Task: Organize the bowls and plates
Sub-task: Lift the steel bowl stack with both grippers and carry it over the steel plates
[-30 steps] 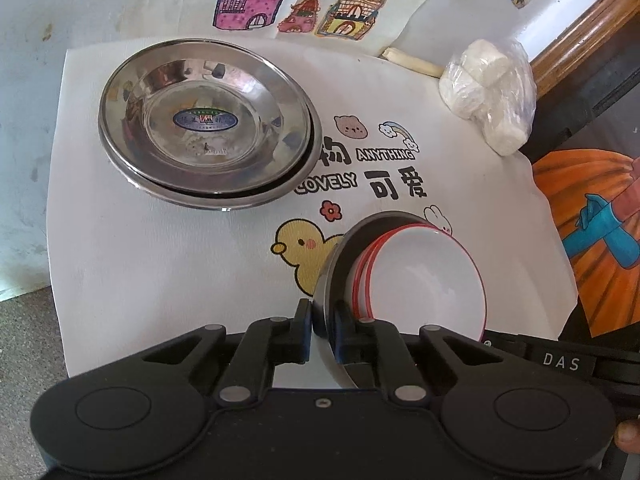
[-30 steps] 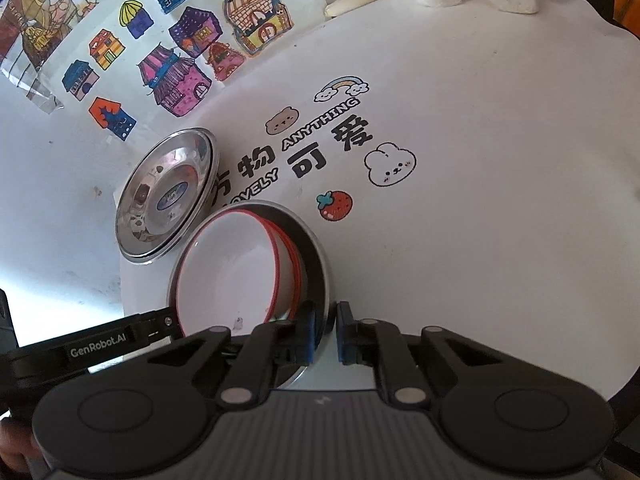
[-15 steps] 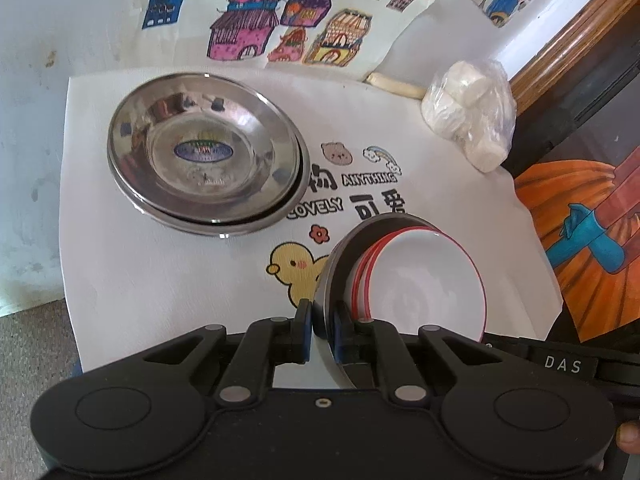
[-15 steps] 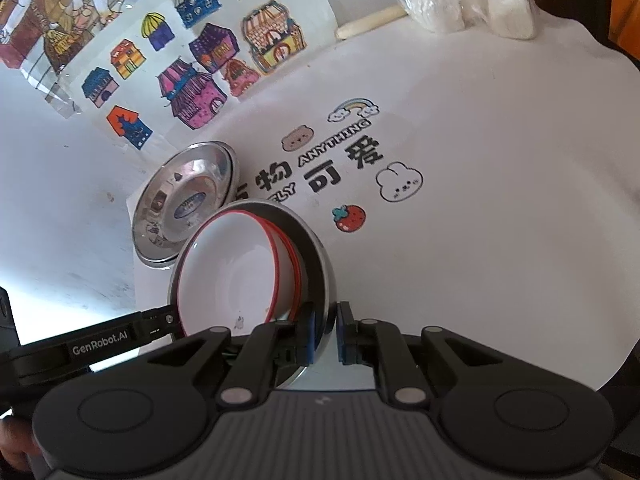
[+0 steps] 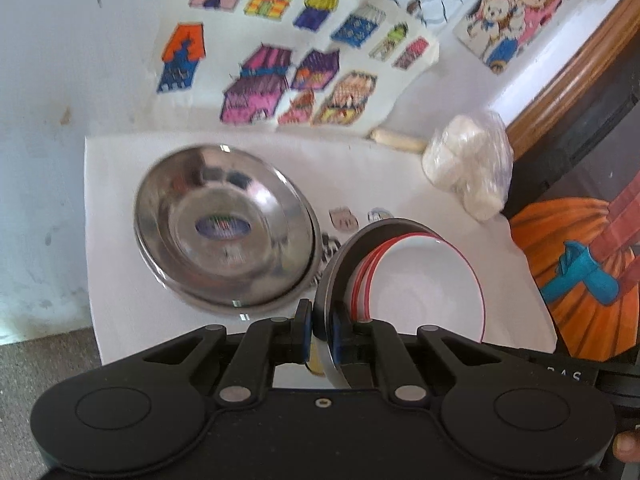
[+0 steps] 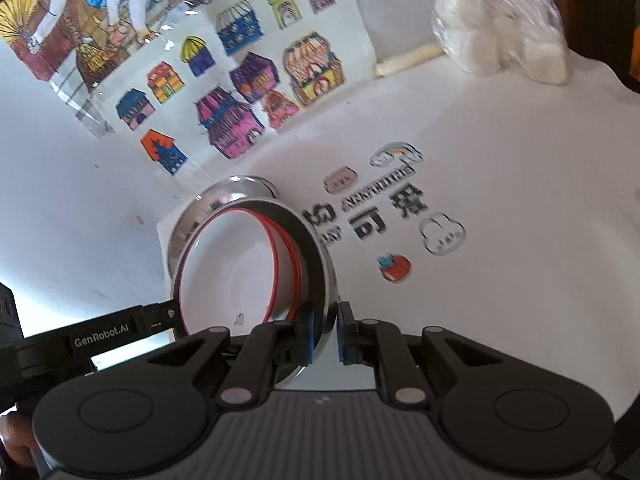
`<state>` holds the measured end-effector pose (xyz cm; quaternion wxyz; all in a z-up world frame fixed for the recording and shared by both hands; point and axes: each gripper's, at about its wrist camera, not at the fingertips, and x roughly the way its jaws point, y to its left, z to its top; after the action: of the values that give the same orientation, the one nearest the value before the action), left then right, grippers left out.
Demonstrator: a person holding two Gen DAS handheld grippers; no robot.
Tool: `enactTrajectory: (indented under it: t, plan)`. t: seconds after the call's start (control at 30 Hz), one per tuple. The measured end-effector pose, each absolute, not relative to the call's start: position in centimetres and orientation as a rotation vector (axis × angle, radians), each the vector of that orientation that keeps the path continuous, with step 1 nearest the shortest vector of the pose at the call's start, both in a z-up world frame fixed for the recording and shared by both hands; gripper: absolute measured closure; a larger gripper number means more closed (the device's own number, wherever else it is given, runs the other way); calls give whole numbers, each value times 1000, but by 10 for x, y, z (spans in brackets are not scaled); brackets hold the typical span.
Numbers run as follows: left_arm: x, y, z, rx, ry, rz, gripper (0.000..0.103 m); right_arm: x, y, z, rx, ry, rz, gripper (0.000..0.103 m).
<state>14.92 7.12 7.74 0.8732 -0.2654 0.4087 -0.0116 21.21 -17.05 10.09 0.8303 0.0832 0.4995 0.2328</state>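
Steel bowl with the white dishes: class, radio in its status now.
Left hand-held gripper and right hand-held gripper both shut on steel bowl rim. White red-rimmed dishes nested inside. Steel plate stack close beside.

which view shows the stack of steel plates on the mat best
The left wrist view. There the steel plates lie almost wholly in sight, shiny bowl and blue label included, only the near edge hidden. In the right wrist view the steel plates are mostly hidden behind the held bowls, leaving just a sliver of rim.

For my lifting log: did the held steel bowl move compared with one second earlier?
Yes. The steel bowl went up: the plate stack and mat beneath look smaller, farther.
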Motion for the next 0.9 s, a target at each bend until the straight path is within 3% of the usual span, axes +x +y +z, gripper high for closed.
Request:
enactTrajectory:
  t: [0.43, 0.9]
  plan:
    - [166, 121, 94, -562, 801, 33, 95, 244, -124, 115, 173, 1029, 569, 90]
    - [183, 171, 77, -601, 803, 110, 95, 275, -66, 96, 167, 1062, 620, 90]
